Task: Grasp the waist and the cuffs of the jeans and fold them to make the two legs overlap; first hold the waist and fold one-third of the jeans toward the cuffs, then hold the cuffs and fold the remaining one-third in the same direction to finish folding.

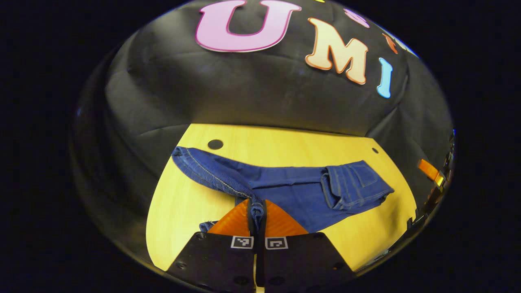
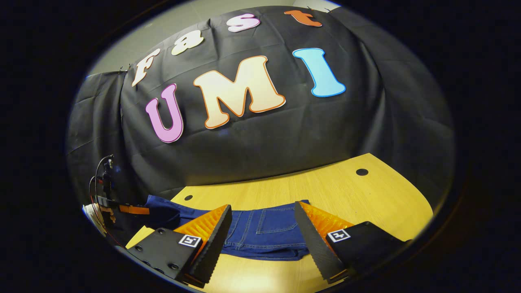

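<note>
Two legs of the jeans (image 1: 285, 191) look already laid one over the other, stretched across the middle of the left gripper view on the yellow wooden surface (image 1: 179, 203), cuff end (image 1: 191, 160) toward the left of the frame and the waist with its back pocket (image 1: 354, 185) toward the right. In the right gripper view the waist end lies at the lower centre, pocket stitching facing up.

Your risk, as I judge it, is on the left: the left gripper (image 1: 257, 211) has only a narrow bunch of the hem seam pinched, so if you lift or pull fast the denim could slide out, or only one layer could come up and the legs would drift apart. The other hazard is timing; moving the cuffs while the waist is not yet held would drag the whole garment across the surface and skew the fold line.

Your left fingers are closed nearly together, both pressing on that pinch of denim at the bottom centre of the frame. Your right gripper (image 2: 262, 234) is spread wide, its fingers (image 2: 211, 236) to either side of the waistband area with the cloth visible between them; it grips nothing, and whether the tips touch the denim you cannot tell from here
</note>
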Tool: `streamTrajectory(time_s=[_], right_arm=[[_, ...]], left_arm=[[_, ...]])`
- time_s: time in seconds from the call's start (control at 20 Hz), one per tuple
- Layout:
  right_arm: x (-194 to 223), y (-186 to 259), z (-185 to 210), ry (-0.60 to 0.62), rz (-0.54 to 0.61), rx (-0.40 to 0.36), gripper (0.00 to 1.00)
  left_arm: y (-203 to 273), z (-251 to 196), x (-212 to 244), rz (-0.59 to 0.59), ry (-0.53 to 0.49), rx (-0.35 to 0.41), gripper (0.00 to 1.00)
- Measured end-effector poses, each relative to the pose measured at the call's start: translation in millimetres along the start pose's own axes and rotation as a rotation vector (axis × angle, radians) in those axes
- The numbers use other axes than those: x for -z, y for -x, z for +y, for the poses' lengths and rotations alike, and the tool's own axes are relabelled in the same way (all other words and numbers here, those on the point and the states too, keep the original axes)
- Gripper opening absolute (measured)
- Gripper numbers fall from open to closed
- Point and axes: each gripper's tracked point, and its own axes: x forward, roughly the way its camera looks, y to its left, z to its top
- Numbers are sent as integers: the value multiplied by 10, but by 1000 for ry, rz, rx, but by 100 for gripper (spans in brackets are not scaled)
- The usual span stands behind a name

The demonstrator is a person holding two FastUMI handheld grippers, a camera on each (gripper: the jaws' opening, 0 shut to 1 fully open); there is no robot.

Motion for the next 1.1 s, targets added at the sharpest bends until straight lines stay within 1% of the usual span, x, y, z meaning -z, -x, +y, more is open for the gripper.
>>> streamTrajectory(time_s=[0.3,0.45,0.85,1.1], right_arm=[[-92,163,-317,-37,-7,0,96],[-107,225,-494,-47,-4,11,97],[-238,393,-858,-34,-22,44,96],[-218,524,-1038,-37,-22,53,96]], left_arm=[[-61,-995,-404,-65,-61,111,0],[-137,-1426,-529,-87,-70,160,0],[-366,-2250,-729,-122,-57,268,0],[-606,-2654,-691,-119,-70,288,0]])
